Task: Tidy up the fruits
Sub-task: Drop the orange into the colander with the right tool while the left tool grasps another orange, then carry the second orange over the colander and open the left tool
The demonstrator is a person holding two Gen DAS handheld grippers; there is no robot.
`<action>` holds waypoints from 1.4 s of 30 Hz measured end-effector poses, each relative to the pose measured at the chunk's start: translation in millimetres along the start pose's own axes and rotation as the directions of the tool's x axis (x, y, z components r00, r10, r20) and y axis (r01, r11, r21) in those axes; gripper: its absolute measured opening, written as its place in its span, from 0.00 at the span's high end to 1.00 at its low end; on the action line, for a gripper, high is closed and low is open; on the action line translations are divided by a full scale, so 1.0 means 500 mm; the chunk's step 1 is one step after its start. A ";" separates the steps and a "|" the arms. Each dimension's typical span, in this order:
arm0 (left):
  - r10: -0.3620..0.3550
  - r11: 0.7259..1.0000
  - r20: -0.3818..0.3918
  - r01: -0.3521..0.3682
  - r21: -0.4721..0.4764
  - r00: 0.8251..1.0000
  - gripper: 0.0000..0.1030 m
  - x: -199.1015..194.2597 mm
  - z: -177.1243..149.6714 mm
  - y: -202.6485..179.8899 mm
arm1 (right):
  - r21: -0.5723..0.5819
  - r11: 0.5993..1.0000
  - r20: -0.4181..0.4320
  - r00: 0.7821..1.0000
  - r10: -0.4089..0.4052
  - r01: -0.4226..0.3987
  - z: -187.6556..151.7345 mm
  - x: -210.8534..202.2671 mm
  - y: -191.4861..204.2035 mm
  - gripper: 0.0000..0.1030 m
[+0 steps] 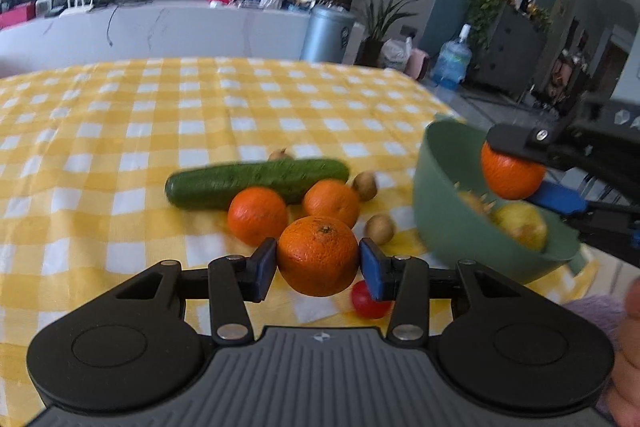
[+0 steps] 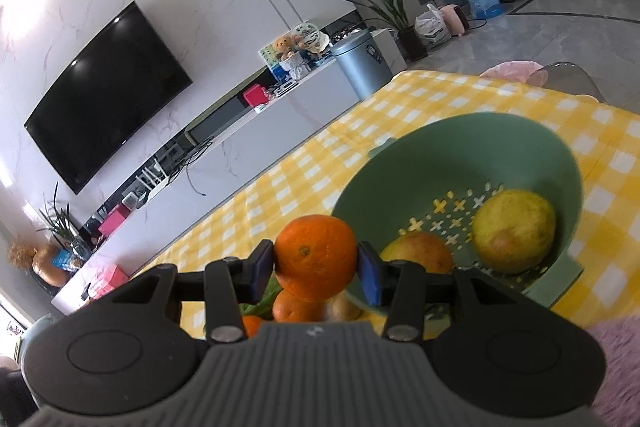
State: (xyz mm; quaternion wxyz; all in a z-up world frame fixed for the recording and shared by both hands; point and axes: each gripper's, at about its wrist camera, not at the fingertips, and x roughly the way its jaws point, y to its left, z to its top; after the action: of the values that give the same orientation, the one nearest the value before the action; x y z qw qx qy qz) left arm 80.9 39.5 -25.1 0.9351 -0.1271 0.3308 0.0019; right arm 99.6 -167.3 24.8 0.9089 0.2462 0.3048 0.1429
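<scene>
Two oranges held: left gripper [image 1: 319,265] squeezes one [image 1: 318,255], right gripper [image 2: 316,269] another [image 2: 315,257]. Firm, round, slippery; grip mid-belly.

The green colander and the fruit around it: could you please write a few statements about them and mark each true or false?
1. The right gripper holds an orange. True.
2. The green colander is empty. False: it holds a yellow fruit and a reddish-orange one.
3. The left gripper is shut on a cucumber. False: its fingers clamp another orange; the cucumber lies on the tablecloth.
4. Two more oranges lie beside the cucumber. True.
5. A small red fruit lies beneath the left gripper. True.
</scene>
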 end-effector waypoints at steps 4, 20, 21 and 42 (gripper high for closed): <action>-0.026 1.000 0.091 0.026 0.002 0.996 0.51 -0.036 0.016 -0.016 | 0.057 0.998 0.038 0.999 -0.008 0.006 0.028 -0.011 -0.037 0.59; -0.194 0.979 0.142 0.182 0.095 0.971 0.51 -0.070 0.064 -0.142 | 0.309 0.951 0.042 0.999 -0.028 0.014 0.049 -0.021 -0.144 0.58; -0.203 0.976 0.138 0.189 0.104 0.969 0.51 -0.069 0.061 -0.147 | 0.313 0.950 0.043 0.999 -0.027 0.013 0.049 -0.021 -0.145 0.58; -0.200 0.977 0.049 0.196 0.079 0.979 0.51 -0.036 0.052 -0.179 | 0.395 0.919 0.135 0.989 -0.055 -0.003 0.043 -0.070 -0.168 0.53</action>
State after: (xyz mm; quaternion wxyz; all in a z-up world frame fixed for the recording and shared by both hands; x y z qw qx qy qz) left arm 90.7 -39.4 26.6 0.9437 -0.1248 0.2895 -0.1000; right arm 95.1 -259.9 11.5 0.8622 0.4295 0.2644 0.0484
